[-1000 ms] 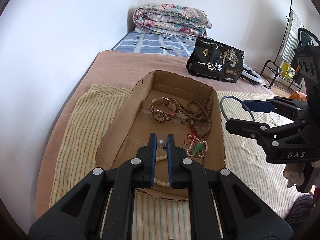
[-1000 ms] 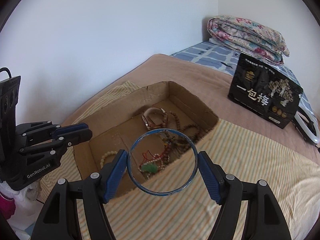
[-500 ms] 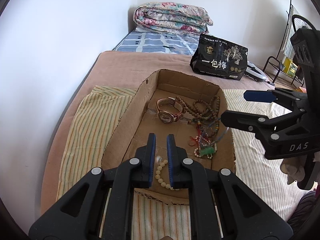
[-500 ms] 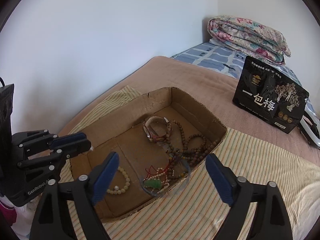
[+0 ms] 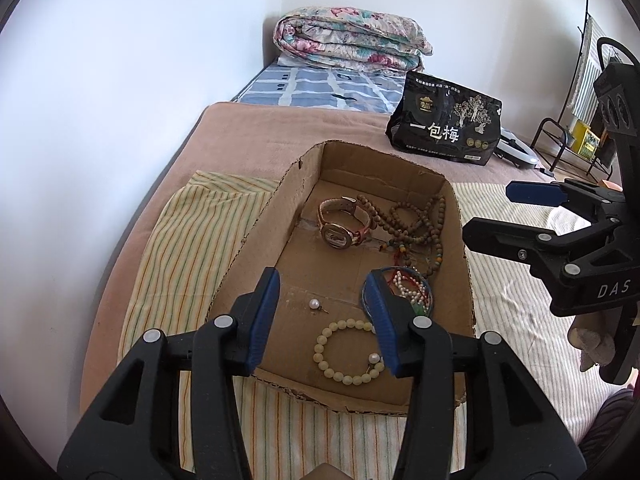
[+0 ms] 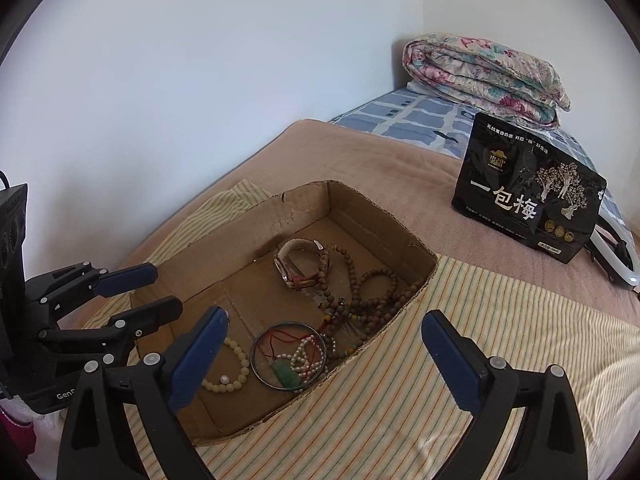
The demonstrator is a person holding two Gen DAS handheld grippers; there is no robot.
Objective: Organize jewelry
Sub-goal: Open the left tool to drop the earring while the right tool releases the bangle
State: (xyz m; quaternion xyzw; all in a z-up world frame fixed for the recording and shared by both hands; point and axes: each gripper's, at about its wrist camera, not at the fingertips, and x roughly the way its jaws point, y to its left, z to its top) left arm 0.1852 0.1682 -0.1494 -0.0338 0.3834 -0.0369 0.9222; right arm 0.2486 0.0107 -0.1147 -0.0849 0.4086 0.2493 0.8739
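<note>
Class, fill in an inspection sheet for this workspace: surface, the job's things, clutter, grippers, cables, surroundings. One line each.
Surface: striped cloth over a brown blanket on a bed.
Job's things: cardboard box holding a watch, brown bead strands, blue bangle lying around a red-corded green pendant, cream bead bracelet, and two loose pearl pieces.
Clutter: black snack bag; a white object behind it.
Grippers: left gripper opening, nothing between its jaws; right gripper opening wide above the box, holding nothing.
Cables: nothing seen.
Surroundings: white walls, folded floral quilt, metal rack.
</note>
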